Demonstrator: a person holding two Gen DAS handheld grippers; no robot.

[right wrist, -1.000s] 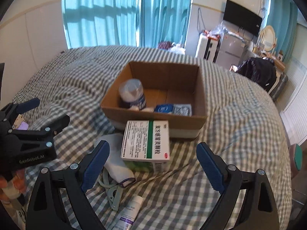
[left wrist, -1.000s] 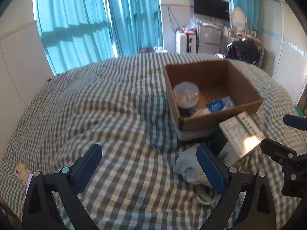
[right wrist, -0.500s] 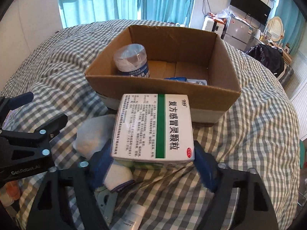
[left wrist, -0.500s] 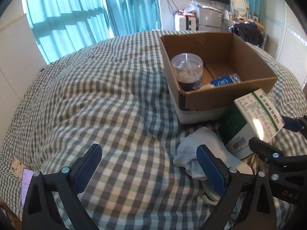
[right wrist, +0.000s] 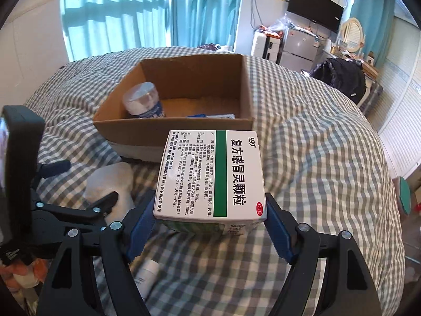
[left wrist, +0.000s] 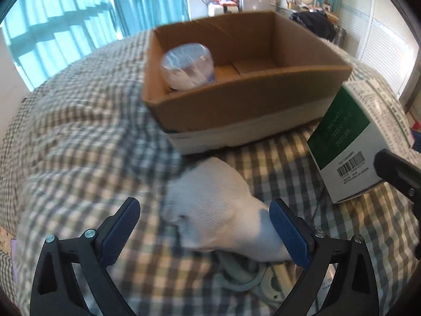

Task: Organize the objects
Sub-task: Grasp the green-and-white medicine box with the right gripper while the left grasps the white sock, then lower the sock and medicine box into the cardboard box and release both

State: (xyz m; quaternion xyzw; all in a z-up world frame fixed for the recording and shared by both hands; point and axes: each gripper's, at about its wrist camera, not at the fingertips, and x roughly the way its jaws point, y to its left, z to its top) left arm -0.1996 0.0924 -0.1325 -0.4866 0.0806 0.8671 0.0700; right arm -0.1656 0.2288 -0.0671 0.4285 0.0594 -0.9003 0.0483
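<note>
The right gripper (right wrist: 210, 227) clamps the white-and-green cardboard medicine box (right wrist: 210, 176) just short of the open brown cardboard box (right wrist: 181, 97), where its near wall could catch it, while the left gripper (left wrist: 204, 226) gapes over a white cloth (left wrist: 215, 205).

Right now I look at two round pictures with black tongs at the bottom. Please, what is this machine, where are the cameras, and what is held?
No robot: a person holds one hand gripper in each hand, with a fisheye camera on each looking along its fingers. The left gripper is open around a white cloth on the checked bedspread. The right gripper is shut on a white and green medicine box, lifted clear of the bed. Behind stands a cardboard box holding a clear plastic jar.
</note>
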